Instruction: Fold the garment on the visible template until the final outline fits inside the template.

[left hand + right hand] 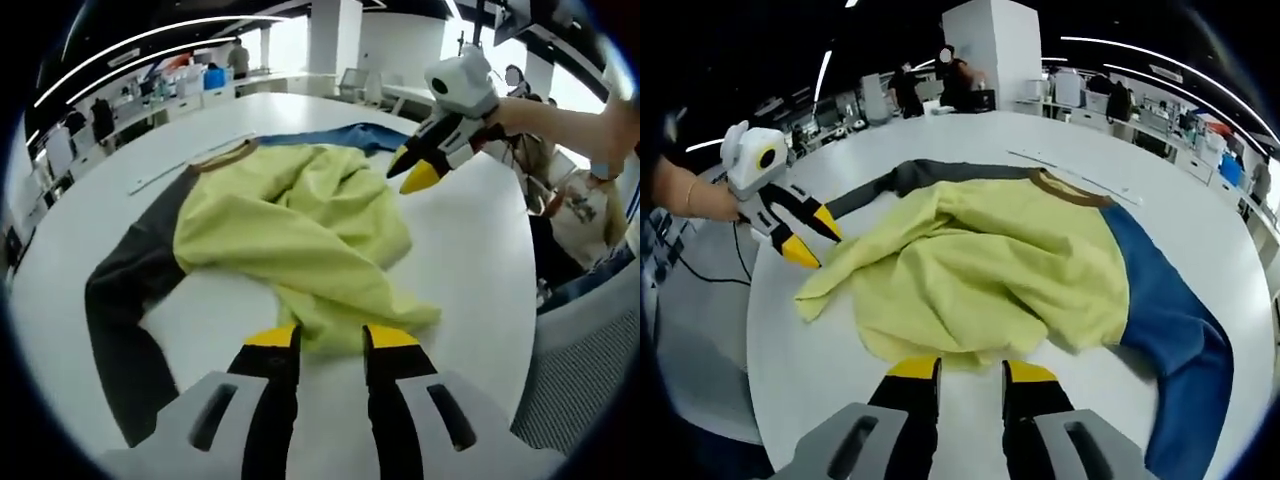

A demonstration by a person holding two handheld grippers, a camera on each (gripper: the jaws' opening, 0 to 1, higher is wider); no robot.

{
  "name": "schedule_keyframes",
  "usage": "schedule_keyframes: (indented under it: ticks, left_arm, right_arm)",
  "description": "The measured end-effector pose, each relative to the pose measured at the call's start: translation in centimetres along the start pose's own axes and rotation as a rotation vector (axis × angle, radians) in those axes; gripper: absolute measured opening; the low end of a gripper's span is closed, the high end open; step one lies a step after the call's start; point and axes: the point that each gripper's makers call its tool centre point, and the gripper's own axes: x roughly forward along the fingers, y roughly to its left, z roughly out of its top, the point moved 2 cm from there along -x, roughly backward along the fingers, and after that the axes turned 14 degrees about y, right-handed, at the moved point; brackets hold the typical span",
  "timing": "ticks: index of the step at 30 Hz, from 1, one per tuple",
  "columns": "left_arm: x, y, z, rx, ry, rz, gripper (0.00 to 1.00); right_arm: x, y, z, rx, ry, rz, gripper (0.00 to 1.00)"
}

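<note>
A: Both jaw pairs stand parted, holding nothing: left hand-held gripper at the yellow garment's hem, right hand-held gripper likewise.

B: The garment lies bunched mid-bench; a one-layer pinch could drag it. Farther off, its blue sleeve nears the edge.

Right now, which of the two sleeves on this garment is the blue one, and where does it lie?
The blue sleeve lies on the table beside the right gripper; the dark grey sleeve lies on the opposite side, beside the left gripper.
</note>
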Motion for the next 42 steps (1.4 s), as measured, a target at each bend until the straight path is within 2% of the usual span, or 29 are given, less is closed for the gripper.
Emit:
schedule_keyframes:
  ticks: [5, 9, 13, 18, 22, 31, 36, 42]
  left_arm:
    - [0.5, 0.2, -0.2, 0.015, 0.012, 0.005, 0.15]
    - [0.9, 0.3, -0.3, 0.027, 0.022, 0.013, 0.1]
    - [1.2, 0.4, -0.4, 0.039, 0.039, 0.028, 0.09]
    - [1.2, 0.3, -0.2, 0.073, 0.05, 0.057, 0.08]
    - [1.2, 0.3, -0.2, 0.089, 0.047, 0.071, 0.08]
    - [0.8, 0.2, -0.2, 0.071, 0.058, 0.084, 0.1]
    - [-0.4, -0.5, 0.8, 0.007, -0.002, 0.05, 0.19]
    - [-1.4, -2.0, 1.6, -0.051, -0.058, -0.027, 0.24]
  right_arm:
    - [0.9, -0.2, 0.0, -0.036, 0.015, -0.008, 0.17]
    - [1.0, -0.3, 0.1, -0.013, 0.006, 0.009, 0.14]
    - [1.2, -0.3, 0.2, -0.027, 0.009, 0.008, 0.11]
    - [1.4, -0.4, 0.1, -0.037, 0.015, -0.004, 0.01]
    - [1.4, -0.3, 0.1, -0.034, 0.015, -0.004, 0.0]
    - [1.5, -0.2, 0.1, -0.053, 0.019, -0.012, 0.0]
    - [1.4, -0.2, 0.1, -0.061, 0.021, -0.015, 0.0]
    - [1.4, -0.2, 0.1, -0.058, 0.021, -0.015, 0.0]
